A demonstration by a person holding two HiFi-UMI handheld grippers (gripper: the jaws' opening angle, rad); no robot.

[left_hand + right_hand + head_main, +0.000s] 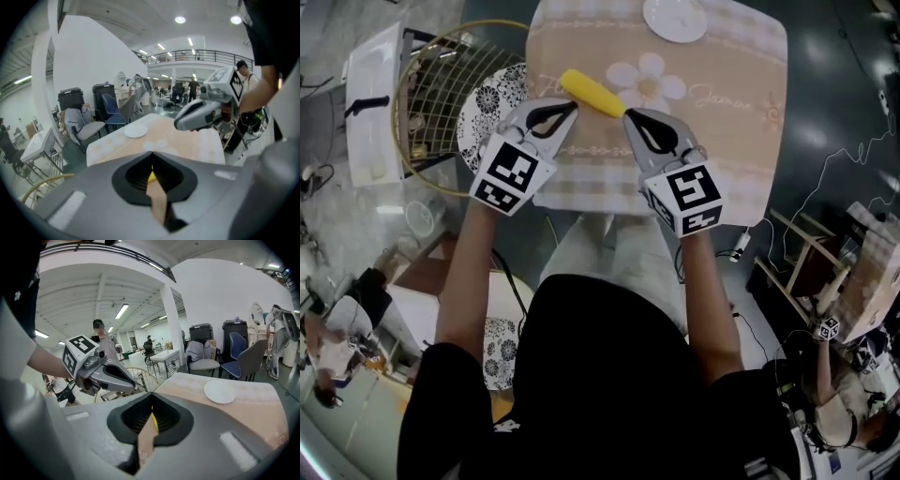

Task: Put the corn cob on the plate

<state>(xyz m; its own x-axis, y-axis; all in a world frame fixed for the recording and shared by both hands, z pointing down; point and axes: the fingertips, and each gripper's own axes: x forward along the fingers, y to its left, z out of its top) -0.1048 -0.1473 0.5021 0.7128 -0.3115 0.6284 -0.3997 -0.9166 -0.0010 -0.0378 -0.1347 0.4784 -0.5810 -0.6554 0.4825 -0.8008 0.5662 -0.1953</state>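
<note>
A yellow corn cob [592, 94] lies slantwise on the beige flowered tablecloth [722, 141]. A white plate [675, 19] sits at the far edge of the table, also seen as a plate [136, 132] in the left gripper view and a plate [220, 392] in the right gripper view. My left gripper [572, 106] is shut, its tip just below the cob's left half. My right gripper [628, 114] is shut too, its tip at the cob's right end. Neither holds anything. A yellow sliver of corn cob [151, 176] shows behind the left jaws, and corn cob [153, 422] behind the right.
A round wire rack [431, 94] and a black-and-white patterned plate [492, 103] stand left of the table. Cables [825, 178] run across the dark floor on the right, beside a wooden frame [806, 253]. Chairs [93, 126] stand beyond the table.
</note>
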